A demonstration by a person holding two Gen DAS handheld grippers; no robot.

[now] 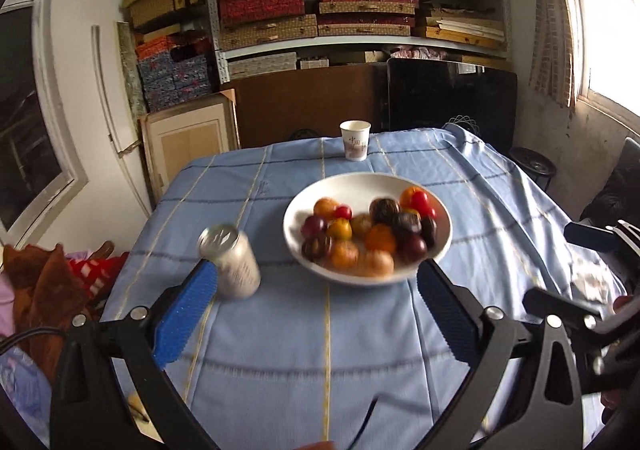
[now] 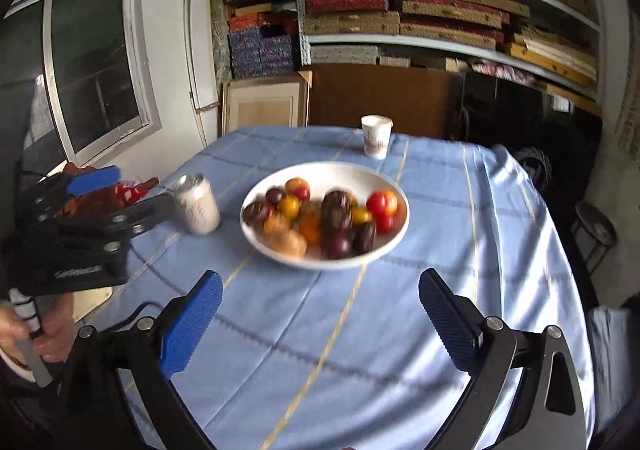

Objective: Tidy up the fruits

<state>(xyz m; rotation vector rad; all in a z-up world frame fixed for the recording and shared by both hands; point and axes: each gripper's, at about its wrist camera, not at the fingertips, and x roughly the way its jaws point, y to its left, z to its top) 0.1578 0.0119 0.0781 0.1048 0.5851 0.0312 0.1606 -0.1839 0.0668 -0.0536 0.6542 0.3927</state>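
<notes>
Both grippers wide, empty: left gripper, right gripper near table edge. Fruits piled in white bowl, mid-table. Can left of bowl. Judgement: approach slowly, take 1 top fruit, avoid can.

Blue-clothed table: fruit bowl, can, paper cup.

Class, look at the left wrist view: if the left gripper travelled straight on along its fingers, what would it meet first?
Probably the blue checked tablecloth, just short of the white bowl of fruit. The open left gripper points downward; depth is unclear.
</notes>
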